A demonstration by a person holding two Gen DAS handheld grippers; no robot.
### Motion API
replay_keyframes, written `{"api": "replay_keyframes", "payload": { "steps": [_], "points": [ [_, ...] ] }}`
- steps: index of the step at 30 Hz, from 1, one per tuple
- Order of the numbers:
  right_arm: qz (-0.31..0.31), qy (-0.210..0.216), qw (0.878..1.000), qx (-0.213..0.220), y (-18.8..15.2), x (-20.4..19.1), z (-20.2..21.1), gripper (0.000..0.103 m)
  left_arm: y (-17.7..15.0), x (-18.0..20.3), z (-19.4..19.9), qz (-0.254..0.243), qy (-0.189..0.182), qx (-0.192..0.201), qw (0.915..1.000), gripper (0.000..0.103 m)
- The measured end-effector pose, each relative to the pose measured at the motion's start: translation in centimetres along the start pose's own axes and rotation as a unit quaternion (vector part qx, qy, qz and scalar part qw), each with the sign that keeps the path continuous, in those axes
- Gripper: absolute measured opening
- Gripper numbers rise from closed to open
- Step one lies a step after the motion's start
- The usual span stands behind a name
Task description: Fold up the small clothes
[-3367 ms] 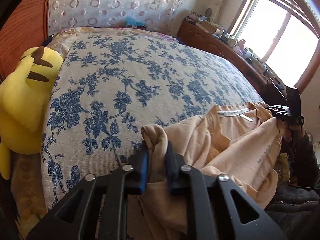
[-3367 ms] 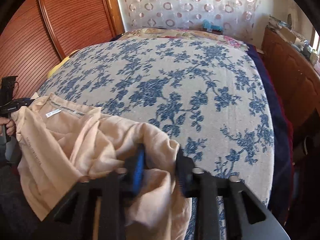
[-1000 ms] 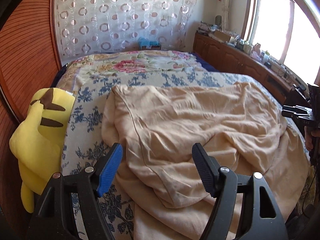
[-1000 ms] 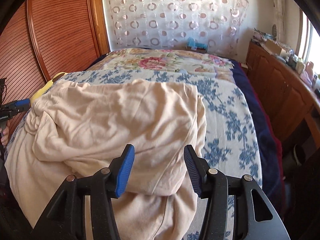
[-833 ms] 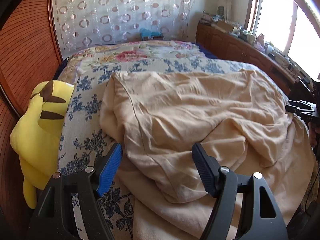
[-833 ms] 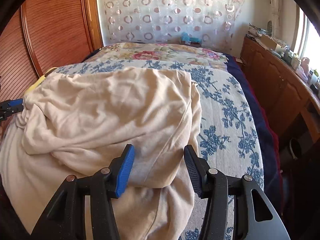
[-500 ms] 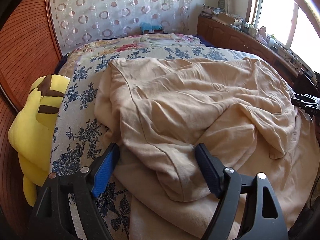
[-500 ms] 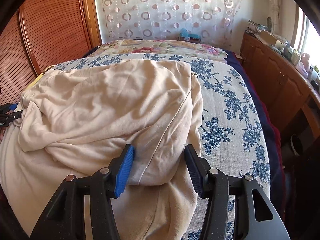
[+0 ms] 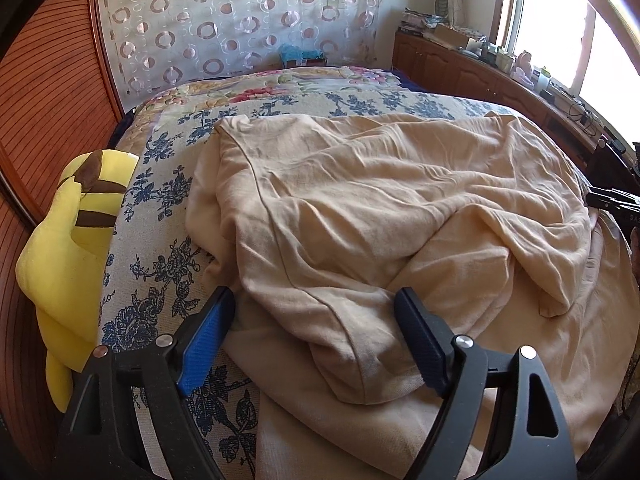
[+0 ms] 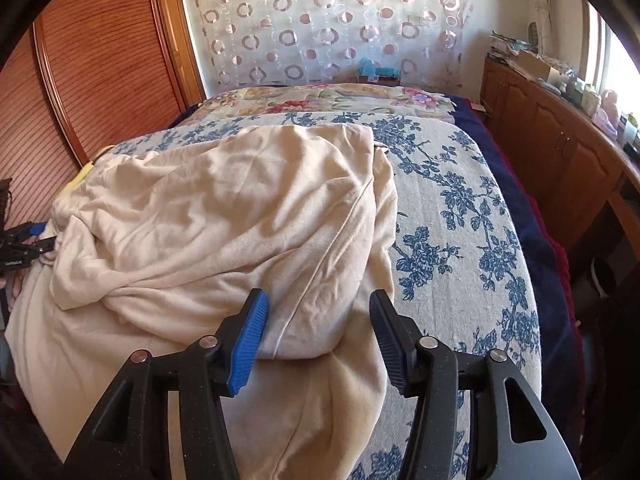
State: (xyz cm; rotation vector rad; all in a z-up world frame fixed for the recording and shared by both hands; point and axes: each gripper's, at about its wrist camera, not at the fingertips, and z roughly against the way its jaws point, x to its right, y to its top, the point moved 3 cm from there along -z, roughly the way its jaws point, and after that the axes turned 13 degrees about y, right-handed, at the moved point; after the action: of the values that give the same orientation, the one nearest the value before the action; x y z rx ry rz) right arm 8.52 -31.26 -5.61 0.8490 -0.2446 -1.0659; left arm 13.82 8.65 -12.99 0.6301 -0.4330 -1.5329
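A peach garment [image 9: 380, 200] lies spread and rumpled over the bed, its near part folded over on itself. My left gripper [image 9: 314, 300] is open, with its blue pads on either side of the folded left corner and not pressing it. In the right wrist view the same garment [image 10: 220, 208] fills the left half. My right gripper [image 10: 318, 300] straddles the rounded right corner fold, and its jaws are closing. The left pad is at the cloth and the right pad stands clear of it. Each gripper shows small at the edge of the other's view: right [image 9: 612, 198], left [image 10: 24, 240].
The bed cover [image 10: 460, 240] is white with blue flowers, and a dark blue blanket edges its right side. A yellow plush toy [image 9: 72, 220] leans at the bed's left edge against ribbed wooden panels [image 10: 100, 60]. A cluttered wooden cabinet [image 10: 560, 152] runs under the window on the right.
Both grippers earlier held the bunched garment; now it lies spread on the bed and both have let go. Over the last second the left jaws widened slightly and the right jaws narrowed.
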Motion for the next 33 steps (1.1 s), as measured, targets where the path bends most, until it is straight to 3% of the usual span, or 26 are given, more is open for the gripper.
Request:
{"api": "replay_keyframes", "payload": {
  "steps": [1, 3, 6, 13, 20, 27, 29, 31, 32, 33],
  "points": [
    [0.002, 0.003, 1.0, 0.0, 0.0, -0.3, 0.1, 0.044, 0.0, 0.0, 0.0, 0.0, 0.0, 0.0, 1.0, 0.083],
    [0.012, 0.002, 1.0, -0.006, 0.1, -0.9, -0.1, 0.027, 0.0, 0.0, 0.0, 0.0, 0.0, 0.0, 1.0, 0.083],
    [0.03, -0.014, 0.999, -0.015, 0.4, -1.6, -0.8, 0.014, -0.1, 0.0, 0.1, -0.001, 0.001, 0.001, 1.0, 0.083],
    [0.03, -0.017, 0.999, -0.01, 0.2, -1.2, -1.5, 0.013, -2.3, -1.4, 1.5, 0.023, 0.008, -0.004, 0.9997, 0.083],
    [0.039, -0.023, 0.999, -0.013, 0.2, -1.5, -1.6, 0.013, -4.7, -2.4, 5.0, 0.004, 0.04, 0.016, 0.999, 0.082],
    [0.041, -0.024, 0.999, -0.014, 0.3, -1.5, -1.5, 0.013, -8.3, -4.3, 7.3, 0.024, 0.011, 0.008, 0.9996, 0.054],
    [0.041, -0.023, 0.999, -0.014, 0.3, -1.5, -1.5, 0.013, -9.2, -4.4, 7.3, 0.031, 0.0, -0.002, 0.9995, 0.054],
    [0.041, -0.024, 0.999, -0.014, 0.3, -1.5, -1.5, 0.013, -9.8, -4.1, 7.4, 0.027, 0.006, 0.0, 0.9996, 0.045],
    [0.041, -0.024, 0.999, -0.014, 0.3, -1.5, -1.5, 0.013, -10.0, -4.0, 7.5, 0.023, 0.008, 0.003, 0.9997, 0.031],
    [0.041, -0.023, 0.999, -0.014, 0.3, -1.4, -1.5, 0.013, -10.1, -4.0, 7.7, 0.026, 0.001, 0.002, 0.9996, 0.009]
  ]
}}
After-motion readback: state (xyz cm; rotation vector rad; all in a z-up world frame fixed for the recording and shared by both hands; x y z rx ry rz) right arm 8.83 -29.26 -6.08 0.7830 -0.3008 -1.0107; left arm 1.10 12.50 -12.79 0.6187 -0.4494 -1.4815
